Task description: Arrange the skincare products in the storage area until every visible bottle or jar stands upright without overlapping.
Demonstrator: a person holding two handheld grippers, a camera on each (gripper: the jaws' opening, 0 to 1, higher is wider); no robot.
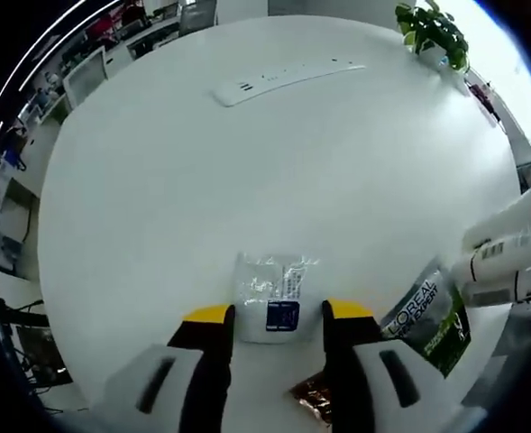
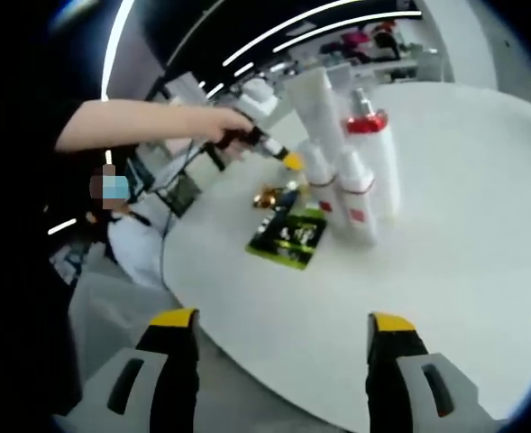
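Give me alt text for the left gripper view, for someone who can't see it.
The left gripper, jaws open, hovers over a clear sachet lying flat on a round white table. A green L'Oreal packet and white tubes sit at the right edge, a white power strip and a potted plant at the far side.

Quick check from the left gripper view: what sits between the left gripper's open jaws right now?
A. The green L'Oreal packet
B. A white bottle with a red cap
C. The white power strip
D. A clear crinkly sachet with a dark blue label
D. The clear sachet lies flat on the table between the left gripper jaws, which stand apart; the green packet lies off to one side.
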